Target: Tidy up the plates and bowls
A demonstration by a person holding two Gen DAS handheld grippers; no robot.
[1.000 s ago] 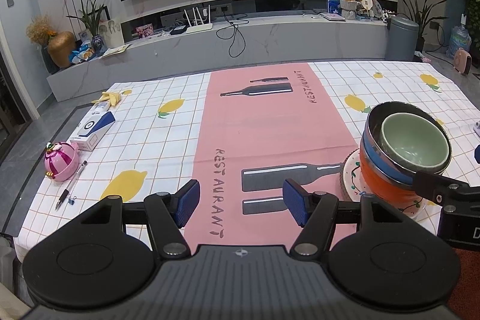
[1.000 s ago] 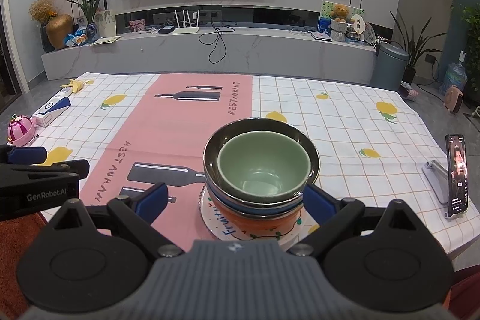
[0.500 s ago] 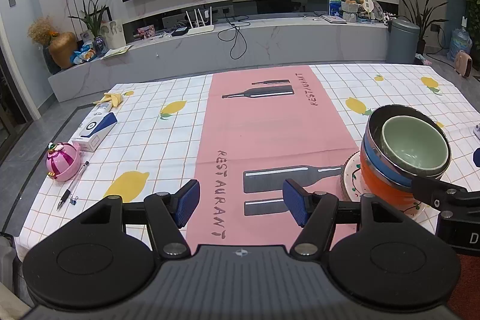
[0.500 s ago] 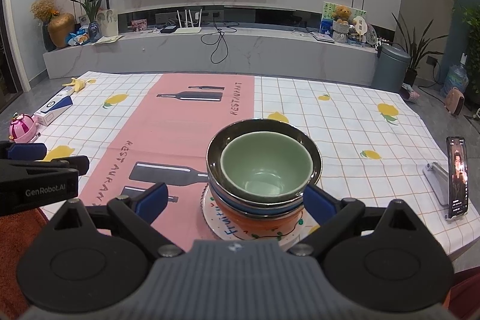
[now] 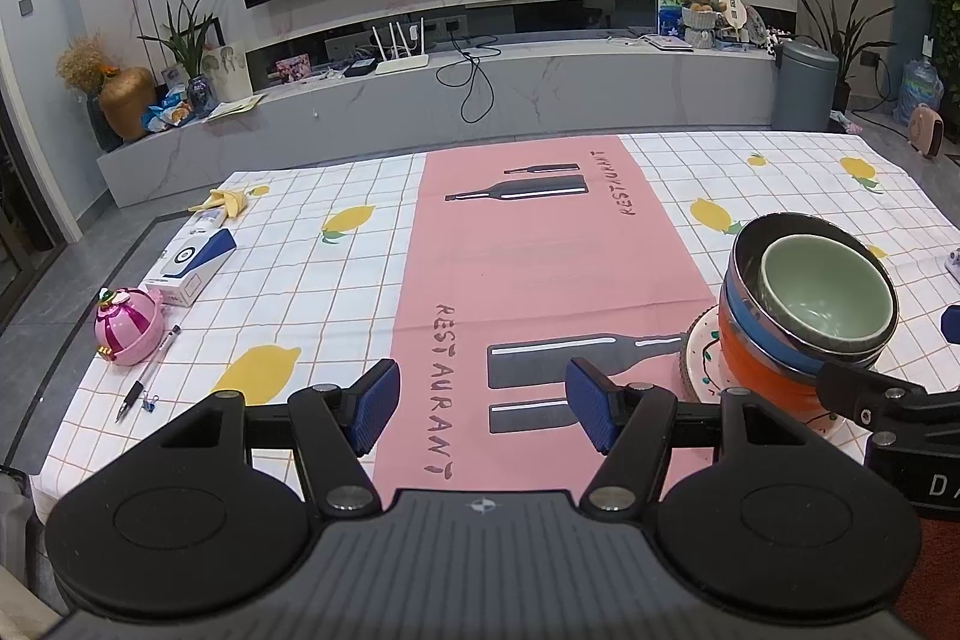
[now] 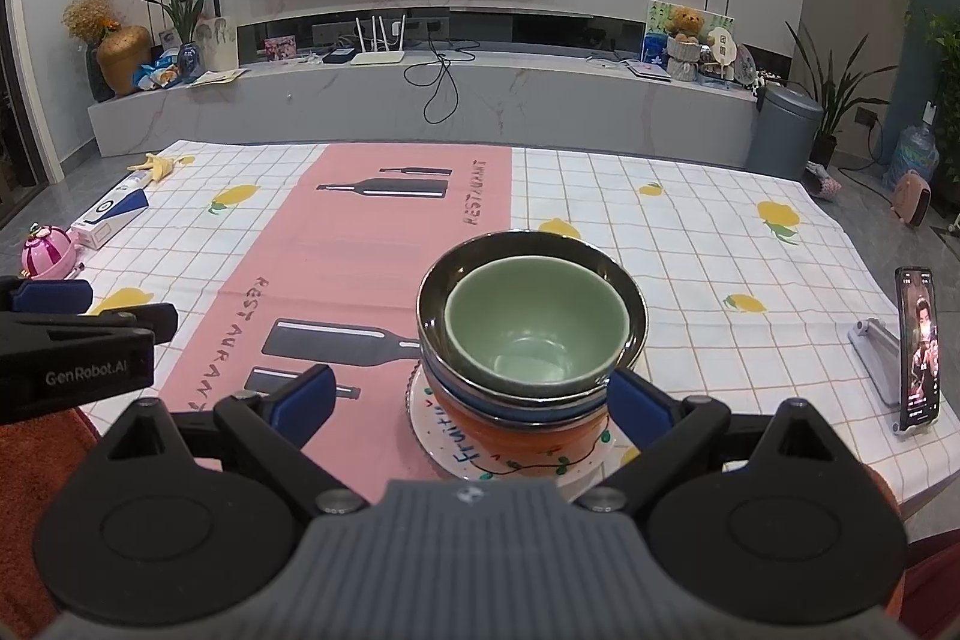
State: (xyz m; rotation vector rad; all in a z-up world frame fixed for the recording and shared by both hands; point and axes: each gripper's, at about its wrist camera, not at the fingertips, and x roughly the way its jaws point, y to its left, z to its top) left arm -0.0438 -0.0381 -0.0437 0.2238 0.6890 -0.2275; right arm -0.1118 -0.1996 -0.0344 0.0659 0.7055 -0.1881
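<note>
Four nested bowls are being kept on a plate beside the pink runner, straddled untouched by the wide-open right gripper; the left gripper is being held wide, empty. Likely heavy, fragile, slippery; the plate rim is being judged the safest hold.

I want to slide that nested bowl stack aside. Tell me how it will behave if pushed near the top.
Likely top-heavy: the green bowl sits off-centre in the dark bowl, above the orange bowl. It may tip or shift rather than slide. The plate beneath probably slips on the tablecloth.
</note>
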